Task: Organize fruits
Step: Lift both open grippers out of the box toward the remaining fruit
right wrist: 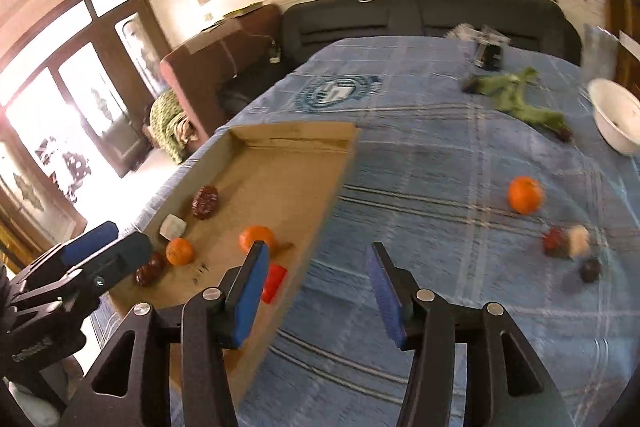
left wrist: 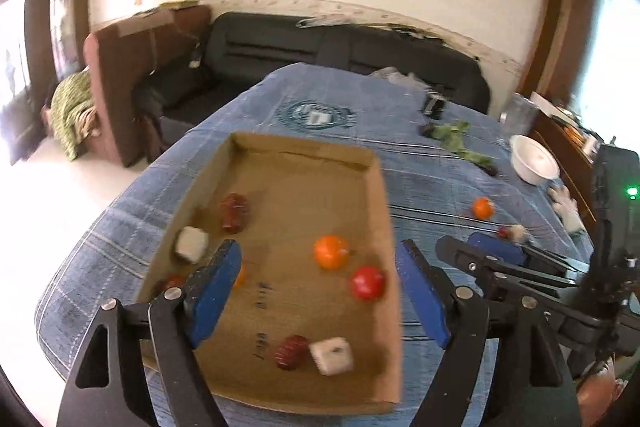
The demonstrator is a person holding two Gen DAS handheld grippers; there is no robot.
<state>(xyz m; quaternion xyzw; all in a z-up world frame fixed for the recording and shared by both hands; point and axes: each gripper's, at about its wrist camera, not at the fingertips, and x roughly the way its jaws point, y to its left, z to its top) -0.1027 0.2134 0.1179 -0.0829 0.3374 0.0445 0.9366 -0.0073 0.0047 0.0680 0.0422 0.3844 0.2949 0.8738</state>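
Note:
A shallow cardboard tray lies on the blue cloth. It holds an orange, a red fruit, dark red fruits and white cubes. My left gripper is open and empty above the tray. My right gripper is open and empty over the tray's right edge; it also shows in the left wrist view. On the cloth lie a loose orange and a small cluster of a red fruit, a pale cube and a dark fruit.
A white bowl and a green toy lie at the table's far right. A dark sofa stands behind the table. The table edge drops to the floor at the left.

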